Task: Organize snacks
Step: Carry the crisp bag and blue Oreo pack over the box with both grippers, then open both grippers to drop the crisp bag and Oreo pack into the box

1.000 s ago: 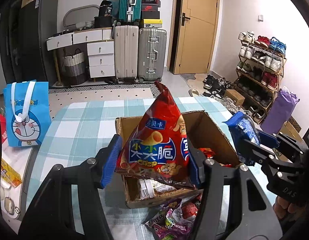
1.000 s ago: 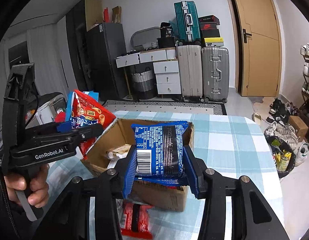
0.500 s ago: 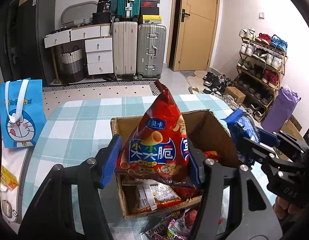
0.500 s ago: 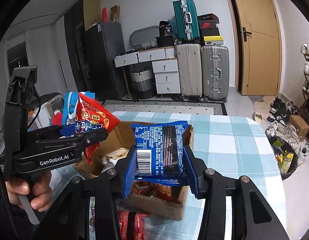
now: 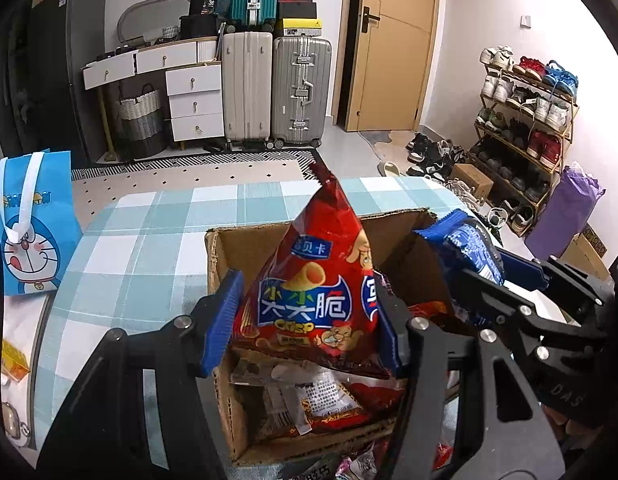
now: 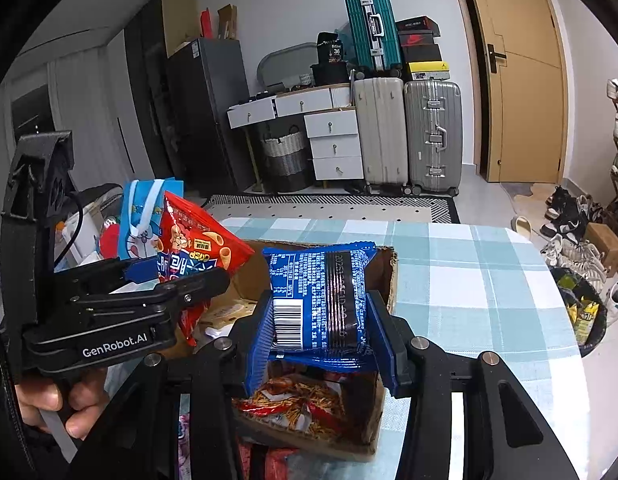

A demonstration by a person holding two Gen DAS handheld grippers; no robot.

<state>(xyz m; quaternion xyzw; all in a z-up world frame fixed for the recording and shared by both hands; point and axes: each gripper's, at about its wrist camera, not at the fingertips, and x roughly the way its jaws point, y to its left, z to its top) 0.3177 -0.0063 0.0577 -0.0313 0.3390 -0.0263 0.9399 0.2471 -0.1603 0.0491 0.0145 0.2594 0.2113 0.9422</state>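
Note:
My left gripper (image 5: 309,324) is shut on a red crisp bag (image 5: 317,288) and holds it upright over the open cardboard box (image 5: 217,264) on the checked table. My right gripper (image 6: 321,344) is shut on a blue snack pack (image 6: 321,300) above the box's right side (image 6: 391,276). The box holds several snack packets (image 5: 309,400). The red bag (image 6: 197,248) and left gripper (image 6: 149,280) show at left in the right wrist view. The blue pack (image 5: 469,248) and right gripper (image 5: 497,280) show at right in the left wrist view.
A blue Doraemon bag (image 5: 29,220) stands at the table's left edge. Loose snack packets (image 5: 349,464) lie in front of the box. Suitcases (image 5: 277,88), drawers and a shoe rack (image 5: 525,120) stand beyond the table (image 6: 469,280).
Both grippers have moved forward over the box with their packs still held. The box now sits nearer and lower in both views, showing more of its contents.

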